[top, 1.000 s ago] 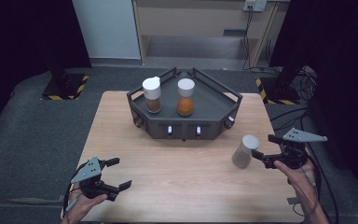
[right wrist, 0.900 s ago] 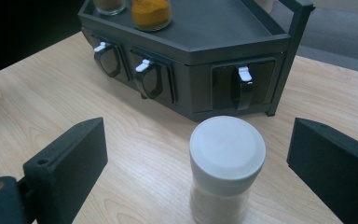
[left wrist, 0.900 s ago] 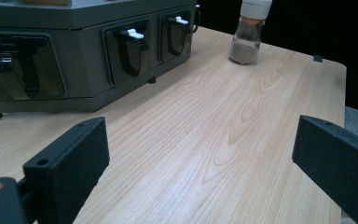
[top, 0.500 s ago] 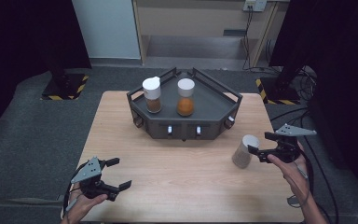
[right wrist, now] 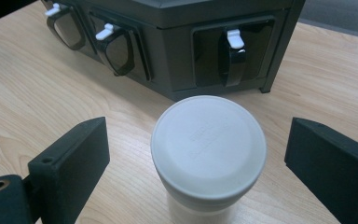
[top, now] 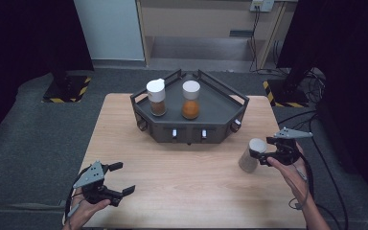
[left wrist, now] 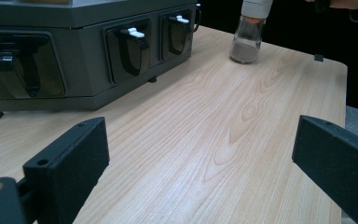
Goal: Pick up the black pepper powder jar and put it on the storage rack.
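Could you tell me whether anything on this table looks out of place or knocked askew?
One thing stands apart: a white-capped jar stands upright on the bare table, while two similar jars sit in the dark rack. The right gripper has its jaws open on either side of that jar's cap, just closing in. Nothing is spilled or tipped.

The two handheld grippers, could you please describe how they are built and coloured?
Both are black. The left gripper and right gripper each carry a grey three-cornered plate on top and trail a dark cable. Their fingers are blocky, matt black slabs with a small hole near the corner; a brass-coloured ring sits at the base.
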The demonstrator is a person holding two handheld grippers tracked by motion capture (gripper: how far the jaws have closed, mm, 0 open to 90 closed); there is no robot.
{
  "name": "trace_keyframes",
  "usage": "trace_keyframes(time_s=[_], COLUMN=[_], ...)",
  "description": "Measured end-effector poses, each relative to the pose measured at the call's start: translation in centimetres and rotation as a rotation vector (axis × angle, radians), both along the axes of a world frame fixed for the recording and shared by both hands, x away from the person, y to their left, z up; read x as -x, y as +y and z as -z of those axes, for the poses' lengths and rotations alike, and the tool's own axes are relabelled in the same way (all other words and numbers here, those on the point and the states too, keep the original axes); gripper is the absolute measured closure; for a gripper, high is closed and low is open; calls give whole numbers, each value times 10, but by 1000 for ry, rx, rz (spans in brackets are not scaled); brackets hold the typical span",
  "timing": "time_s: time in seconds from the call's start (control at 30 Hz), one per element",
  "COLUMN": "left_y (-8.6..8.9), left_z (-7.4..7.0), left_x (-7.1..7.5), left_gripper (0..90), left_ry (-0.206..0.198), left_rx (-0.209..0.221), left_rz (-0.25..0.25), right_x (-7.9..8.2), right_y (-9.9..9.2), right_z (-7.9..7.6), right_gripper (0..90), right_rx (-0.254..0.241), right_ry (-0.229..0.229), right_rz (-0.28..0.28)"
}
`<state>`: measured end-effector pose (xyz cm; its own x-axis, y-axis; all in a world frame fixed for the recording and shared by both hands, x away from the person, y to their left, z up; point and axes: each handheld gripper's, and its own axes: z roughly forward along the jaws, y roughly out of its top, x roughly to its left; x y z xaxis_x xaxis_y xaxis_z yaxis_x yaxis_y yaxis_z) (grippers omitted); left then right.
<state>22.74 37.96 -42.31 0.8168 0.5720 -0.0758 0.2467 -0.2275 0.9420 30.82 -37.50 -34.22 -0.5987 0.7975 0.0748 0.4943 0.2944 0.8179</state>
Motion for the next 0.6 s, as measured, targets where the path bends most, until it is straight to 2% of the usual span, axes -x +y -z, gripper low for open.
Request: trace_keyframes(time_s=[0.13, 0.43, 0.57, 0.6], left_y=[0, 0, 0, 0], left_z=[0, 0, 0, 0], left_x=[0, 0, 0, 0], left_gripper=[23, 23, 24, 24], left_ry=[0, 1, 1, 1], left_rx=[0, -1, -1, -1], left_rz=[0, 1, 0, 0], right_x=[-3, -9, -8, -8], right_y=[5, 8, 10, 10], right_z=[3, 13, 15, 16], right_gripper=[80, 143, 206, 247], right_rx=[20, 24, 38, 40], right_ry=[3, 22, 18, 19], right_rz=[0, -3, 2, 6])
